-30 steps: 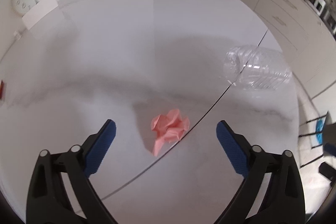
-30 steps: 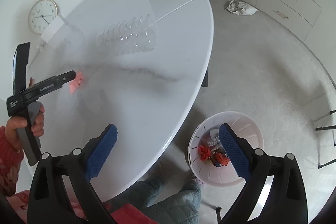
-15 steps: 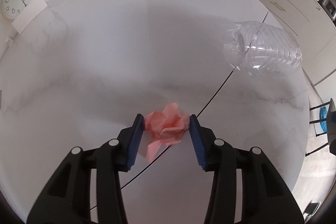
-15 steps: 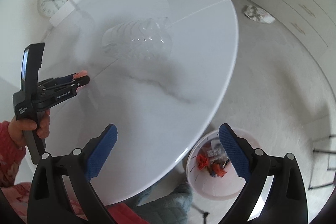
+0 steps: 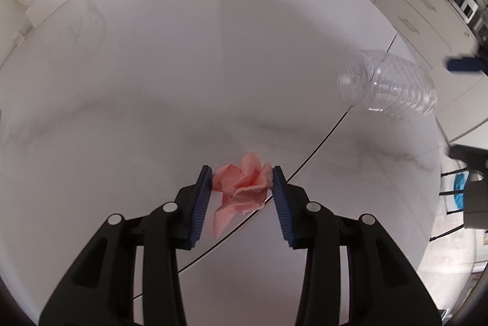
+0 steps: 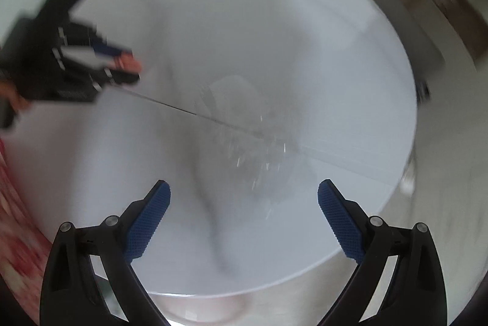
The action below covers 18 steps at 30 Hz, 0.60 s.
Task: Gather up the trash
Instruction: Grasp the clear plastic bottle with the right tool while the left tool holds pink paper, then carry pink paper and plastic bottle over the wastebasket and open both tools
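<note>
- The left gripper (image 5: 241, 178) has just been closing; its blue pads now pinch the crumpled pink paper (image 5: 242, 188) low in the frame's centre, on the white table (image 5: 152, 81).
- The right gripper (image 6: 244, 197) hangs wide open, empty, over the clear bottle (image 6: 244, 139), mid-frame and blurred.
- My call: lift the paper straight up, squeeze steady, mind that loose tail.

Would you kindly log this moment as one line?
left gripper: just closed on pink paper wad | right gripper: open, above clear plastic bottle | white table
</note>
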{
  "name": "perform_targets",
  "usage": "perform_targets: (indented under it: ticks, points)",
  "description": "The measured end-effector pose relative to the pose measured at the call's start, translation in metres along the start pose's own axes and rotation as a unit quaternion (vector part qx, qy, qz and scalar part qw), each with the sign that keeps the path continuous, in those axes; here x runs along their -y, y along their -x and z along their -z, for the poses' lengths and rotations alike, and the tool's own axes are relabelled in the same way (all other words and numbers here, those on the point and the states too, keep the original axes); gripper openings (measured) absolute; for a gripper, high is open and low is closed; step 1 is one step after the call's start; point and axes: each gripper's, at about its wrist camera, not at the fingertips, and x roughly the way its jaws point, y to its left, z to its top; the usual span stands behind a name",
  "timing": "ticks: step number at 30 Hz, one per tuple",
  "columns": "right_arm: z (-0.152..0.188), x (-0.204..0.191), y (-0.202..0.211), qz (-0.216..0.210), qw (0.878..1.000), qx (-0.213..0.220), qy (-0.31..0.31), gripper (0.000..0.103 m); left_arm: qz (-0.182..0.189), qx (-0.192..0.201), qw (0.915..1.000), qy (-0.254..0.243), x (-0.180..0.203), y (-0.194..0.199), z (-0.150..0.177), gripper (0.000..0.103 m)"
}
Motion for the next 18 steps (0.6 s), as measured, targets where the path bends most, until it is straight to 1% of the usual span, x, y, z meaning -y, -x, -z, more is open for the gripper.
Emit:
perform_targets:
  ticks: [2,6,8,11,13,14,15,16,18]
  points:
    - [-0.017,-0.003,-0.016,-0.006,0.998,-0.017,0.061,0.097,0.003,0.002,1.0000,0.009,-0.004,0.005,0.002,0.039]
    - [-0.036,-0.006,-0.046,-0.012,0.990,-0.050,0.128,0.097,0.006,0.004,0.9998,0.018,-0.010,0.012,0.004,0.039]
    - [-0.044,-0.006,-0.059,-0.013,0.987,-0.060,0.150,0.097,0.006,0.006,0.9997,0.021,-0.012,0.016,0.005,0.039]
    - [-0.050,-0.002,-0.067,-0.028,0.985,-0.066,0.155,0.095,0.009,0.008,0.9996,0.025,-0.019,0.021,0.006,0.039]
    - [-0.052,0.001,-0.068,-0.039,0.986,-0.070,0.148,0.080,0.011,0.011,0.9996,0.025,-0.021,0.025,0.005,0.039]
    - [-0.054,0.002,-0.069,-0.046,0.986,-0.072,0.144,0.077,0.013,0.011,0.9995,0.025,-0.019,0.026,0.004,0.039]
    - [-0.054,0.004,-0.069,-0.056,0.986,-0.075,0.135,0.070,0.015,0.013,0.9995,0.025,-0.019,0.027,0.005,0.039]
    - [-0.055,0.005,-0.069,-0.059,0.987,-0.076,0.129,0.067,0.016,0.015,0.9995,0.023,-0.020,0.029,0.005,0.039]
    - [-0.049,0.003,-0.066,-0.058,0.989,-0.074,0.117,0.067,0.018,0.018,0.9995,0.018,-0.019,0.033,0.006,0.039]
